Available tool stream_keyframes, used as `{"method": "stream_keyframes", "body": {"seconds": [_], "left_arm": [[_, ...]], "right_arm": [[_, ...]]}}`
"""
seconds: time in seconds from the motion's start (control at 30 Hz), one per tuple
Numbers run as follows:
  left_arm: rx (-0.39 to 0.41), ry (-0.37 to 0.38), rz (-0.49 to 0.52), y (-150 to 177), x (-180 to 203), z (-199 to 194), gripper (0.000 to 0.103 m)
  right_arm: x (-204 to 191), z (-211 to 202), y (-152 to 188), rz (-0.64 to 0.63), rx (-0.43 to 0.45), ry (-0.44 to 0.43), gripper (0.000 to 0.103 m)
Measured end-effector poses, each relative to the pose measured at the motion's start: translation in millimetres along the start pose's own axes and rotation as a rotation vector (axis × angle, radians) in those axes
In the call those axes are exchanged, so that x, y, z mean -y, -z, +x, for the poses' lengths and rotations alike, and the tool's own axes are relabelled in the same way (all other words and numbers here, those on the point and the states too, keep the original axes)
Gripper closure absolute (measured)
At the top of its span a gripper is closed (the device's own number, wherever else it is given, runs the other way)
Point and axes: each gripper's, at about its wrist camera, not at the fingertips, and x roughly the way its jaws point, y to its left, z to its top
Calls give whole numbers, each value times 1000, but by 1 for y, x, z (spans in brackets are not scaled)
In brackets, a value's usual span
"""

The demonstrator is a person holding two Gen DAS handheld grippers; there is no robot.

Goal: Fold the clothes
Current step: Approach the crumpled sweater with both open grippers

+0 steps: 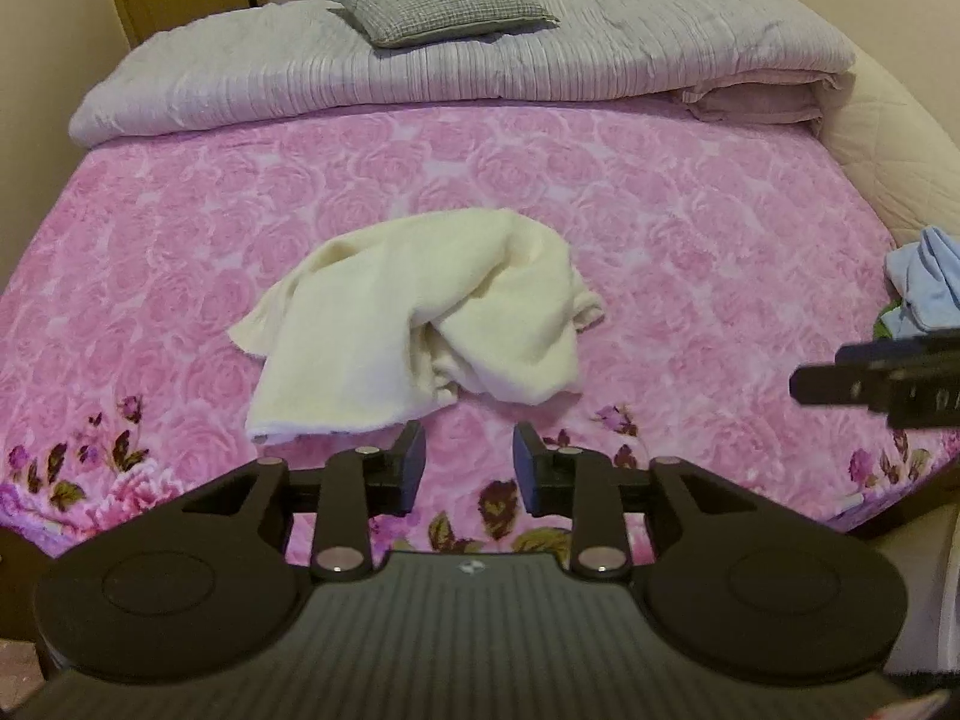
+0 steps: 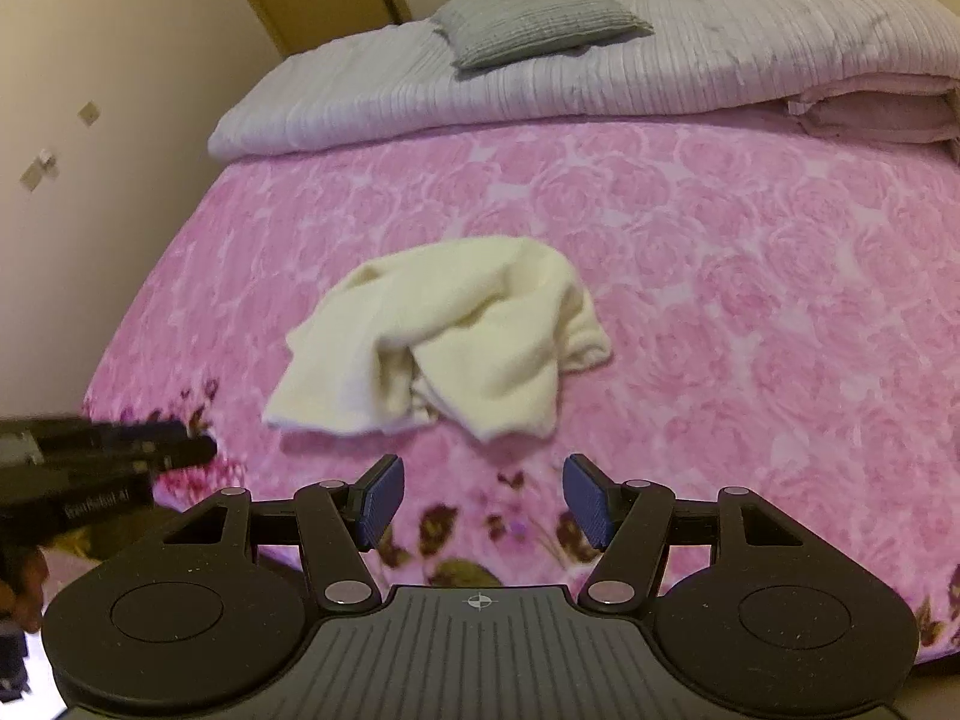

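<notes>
A crumpled cream-white garment (image 1: 420,318) lies in a heap on the pink rose-patterned bedspread (image 1: 690,252), near the bed's front. It also shows in the right wrist view (image 2: 444,336). My left gripper (image 1: 469,462) is open and empty, just in front of the garment's near edge, apart from it. My right gripper (image 2: 483,492) is open and empty, a little short of the garment. Each gripper shows at the side of the other's view: the right one (image 1: 870,384) and the left one (image 2: 120,450).
A folded grey quilt (image 1: 480,72) with a grey pillow (image 1: 441,0) lies across the head of the bed. Light blue clothes (image 1: 924,282) lie at the bed's right edge. A cream wall (image 2: 90,180) runs along the bed's left side.
</notes>
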Motion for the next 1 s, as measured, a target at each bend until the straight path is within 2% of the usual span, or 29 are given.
{"method": "stream_keyframes", "body": {"seconds": [0.23,0.43,0.63,0.87,1.0], "left_arm": [[-33,-49,-60,34,29,-19,76],[-52,-68,-100,53,32,-29,76],[-42,-65,-113,59,25,-32,76],[-39,-42,-101,51,3,-22,76],[-17,-15,-59,38,-12,-13,76]], "right_arm": [[24,-9,38,33,-47,-9,40],[27,-14,50,40,-58,-22,40],[23,-9,46,46,-65,-16,40],[8,8,32,45,-59,-16,40],[3,19,21,70,-39,-8,40]]}}
